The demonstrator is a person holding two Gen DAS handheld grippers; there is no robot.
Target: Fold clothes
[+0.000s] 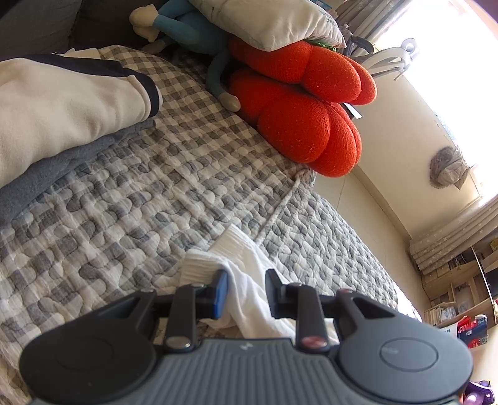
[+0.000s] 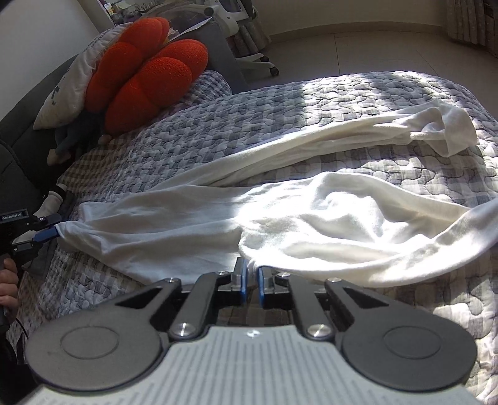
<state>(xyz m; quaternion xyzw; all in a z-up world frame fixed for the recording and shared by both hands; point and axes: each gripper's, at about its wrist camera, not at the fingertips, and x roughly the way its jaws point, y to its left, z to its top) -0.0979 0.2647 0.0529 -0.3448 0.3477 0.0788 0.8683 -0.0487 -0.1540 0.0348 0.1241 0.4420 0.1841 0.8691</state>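
A long white garment (image 2: 311,224) lies stretched across the grey checked quilt (image 2: 326,102), one part running to the far right. In the right wrist view my right gripper (image 2: 251,278) is shut on its bunched near edge. At the far left of that view my left gripper (image 2: 51,226) pinches the garment's narrow end, which is drawn to a point. In the left wrist view the left gripper (image 1: 247,289) has white cloth (image 1: 246,268) filling the space between its fingers, and two ribbed cuffs (image 1: 202,264) stick out beyond them.
A folded cream jacket with dark trim (image 1: 62,102) rests on a grey garment (image 1: 46,177) at the left. An orange cushion (image 1: 305,102), a white pillow (image 1: 267,21) and a blue doll (image 1: 186,28) sit at the bed's head. A person's hand (image 2: 7,280) holds the left gripper. The floor lies beyond the bed's edge.
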